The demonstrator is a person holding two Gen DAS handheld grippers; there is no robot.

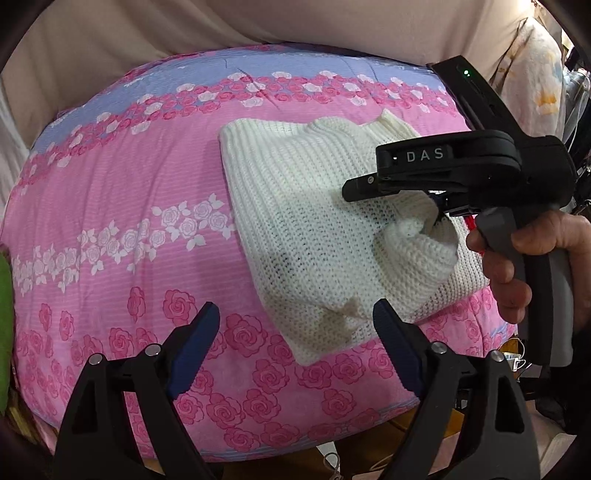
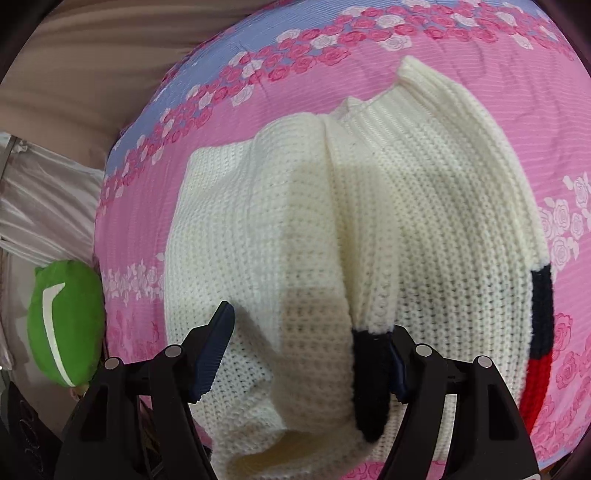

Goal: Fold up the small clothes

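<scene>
A small white knit sweater (image 1: 295,206) lies partly folded on a pink rose-patterned quilt (image 1: 110,229). It also fills the right wrist view (image 2: 424,221), with a navy and red striped edge (image 2: 541,325). My left gripper (image 1: 295,343) is open and empty, just in front of the sweater's near corner. My right gripper (image 2: 310,350) is open, with the sweater's sleeve and its dark navy cuff (image 2: 369,380) draped between the fingers against the right one. In the left wrist view the right gripper's black body (image 1: 454,166) hovers over the sweater's right side, its fingertips hidden by a bunched sleeve.
The quilt has a lilac band (image 1: 229,74) at the far side and ends against beige fabric (image 1: 184,29). A green cushion (image 2: 66,321) sits off the quilt's edge. Floral fabric (image 1: 535,81) hangs at the far right.
</scene>
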